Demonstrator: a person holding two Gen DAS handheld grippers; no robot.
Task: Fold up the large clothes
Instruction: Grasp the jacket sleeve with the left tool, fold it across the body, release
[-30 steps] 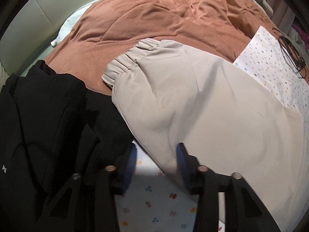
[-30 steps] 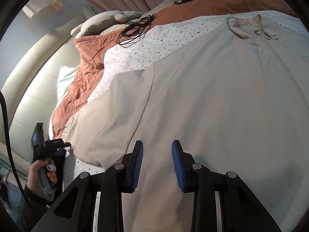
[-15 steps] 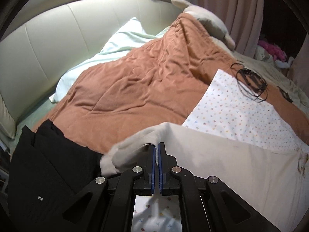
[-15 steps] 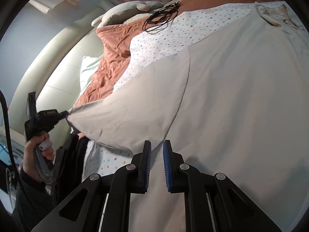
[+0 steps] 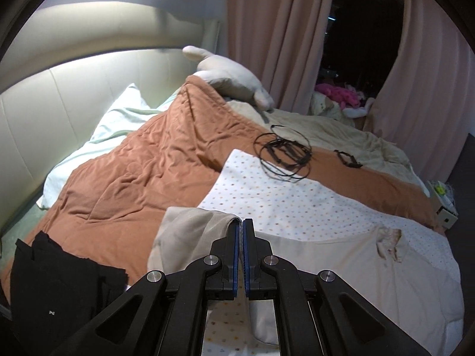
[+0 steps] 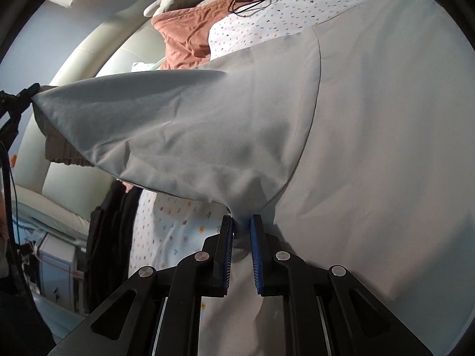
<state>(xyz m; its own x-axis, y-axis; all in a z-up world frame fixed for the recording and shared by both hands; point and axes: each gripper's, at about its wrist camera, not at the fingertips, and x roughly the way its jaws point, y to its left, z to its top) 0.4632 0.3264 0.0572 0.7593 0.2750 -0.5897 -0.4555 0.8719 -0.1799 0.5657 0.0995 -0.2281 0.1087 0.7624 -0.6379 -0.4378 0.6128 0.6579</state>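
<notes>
Left tongs (image 5: 240, 231) were clamped on the sleeve (image 5: 193, 231) of the beige garment (image 6: 371, 136); right tongs (image 6: 241, 231) pinched its underarm fabric. The garment lay spread over the dotted sheet (image 5: 282, 195) on the bed, sleeve lifted.

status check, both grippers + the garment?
Left gripper shut on beige garment sleeve, lifted. Right gripper pinching underarm fabric. Black clothes beside it, cable coil beyond.

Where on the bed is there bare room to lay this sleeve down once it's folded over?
The beige garment's own body, between the left gripper and the collar, is flat and bare. The dotted sheet beyond it is open up to the black cable coil. It is crowded at left, where the black clothes lie on the rust quilt.
</notes>
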